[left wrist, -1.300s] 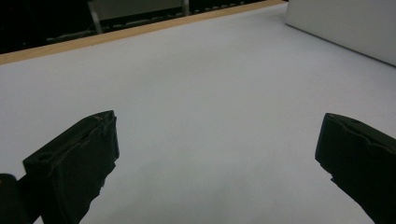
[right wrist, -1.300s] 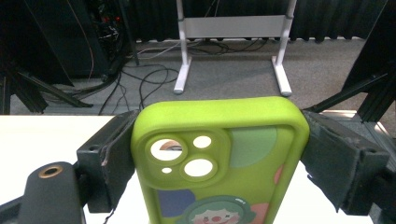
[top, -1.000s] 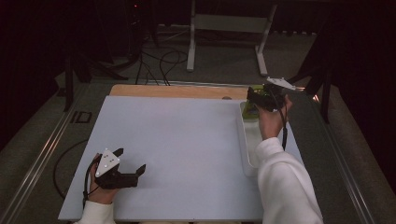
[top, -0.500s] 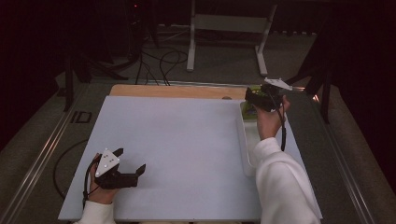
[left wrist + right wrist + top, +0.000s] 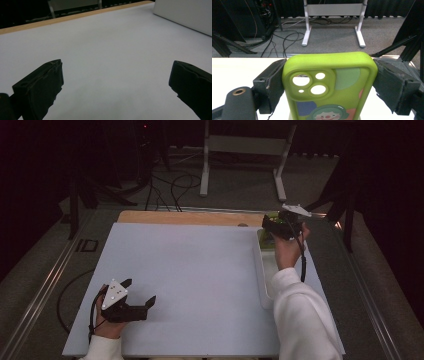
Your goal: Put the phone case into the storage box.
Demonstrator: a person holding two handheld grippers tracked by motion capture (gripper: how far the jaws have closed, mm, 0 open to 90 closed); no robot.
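Observation:
My right gripper (image 5: 270, 224) is raised above the far end of the white tray (image 5: 263, 285) at the table's right. It is shut on a lime-green phone case (image 5: 329, 82), whose camera cut-outs and cartoon print face the right gripper view, with both black jaws pressed against its long sides. A sliver of the green case (image 5: 273, 214) shows by the jaws in the high view. The left gripper (image 5: 140, 290) rests on the white mat (image 5: 190, 265) near the front left corner. Its jaws (image 5: 115, 80) stand wide apart with nothing between them.
A wooden strip (image 5: 190, 217) runs along the mat's far edge. The tray's white wall (image 5: 185, 15) rises at the upper right of the left gripper view. Beyond the table are a white stand (image 5: 240, 150), floor cables (image 5: 170, 185) and dark frame legs.

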